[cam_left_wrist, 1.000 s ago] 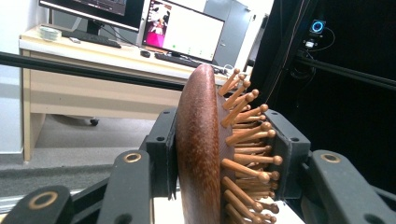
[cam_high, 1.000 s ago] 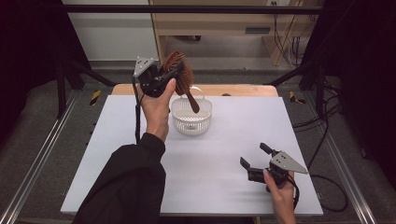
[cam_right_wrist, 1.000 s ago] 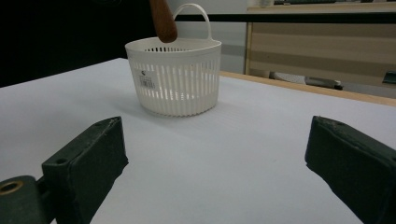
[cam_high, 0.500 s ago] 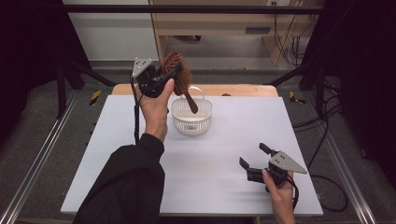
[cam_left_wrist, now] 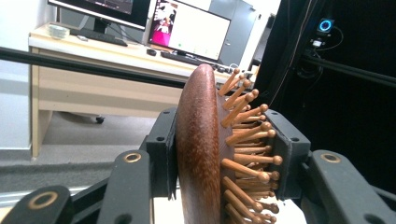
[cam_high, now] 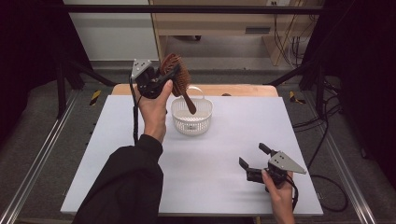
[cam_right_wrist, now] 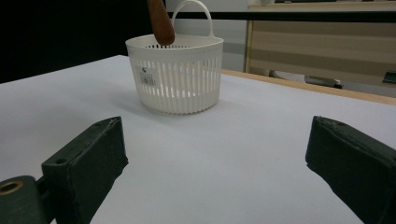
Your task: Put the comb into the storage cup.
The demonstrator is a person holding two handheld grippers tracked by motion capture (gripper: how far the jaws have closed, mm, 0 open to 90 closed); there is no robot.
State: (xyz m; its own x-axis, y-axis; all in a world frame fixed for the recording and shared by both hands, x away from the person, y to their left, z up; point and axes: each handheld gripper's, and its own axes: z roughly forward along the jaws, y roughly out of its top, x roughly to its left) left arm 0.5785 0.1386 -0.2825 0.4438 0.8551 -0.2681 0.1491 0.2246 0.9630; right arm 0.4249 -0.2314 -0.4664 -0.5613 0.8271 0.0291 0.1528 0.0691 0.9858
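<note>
A brown wooden hairbrush [cam_high: 180,83] with wooden pins hangs in the air, and my left gripper [cam_high: 172,74] is shut on its head [cam_left_wrist: 205,154]. Its handle points down over a white slotted basket [cam_high: 191,117] at the back middle of the table. In the right gripper view the handle tip [cam_right_wrist: 161,23] hangs just above the basket [cam_right_wrist: 180,77] rim. My right gripper [cam_high: 252,156] rests on the table at the front right, open with nothing between its jaws [cam_right_wrist: 215,163], pointing at the basket.
The white table [cam_high: 116,154] has a wooden strip along its back edge [cam_high: 233,90]. Metal rails run along both sides. A desk with monitors [cam_left_wrist: 187,32] stands beyond the table.
</note>
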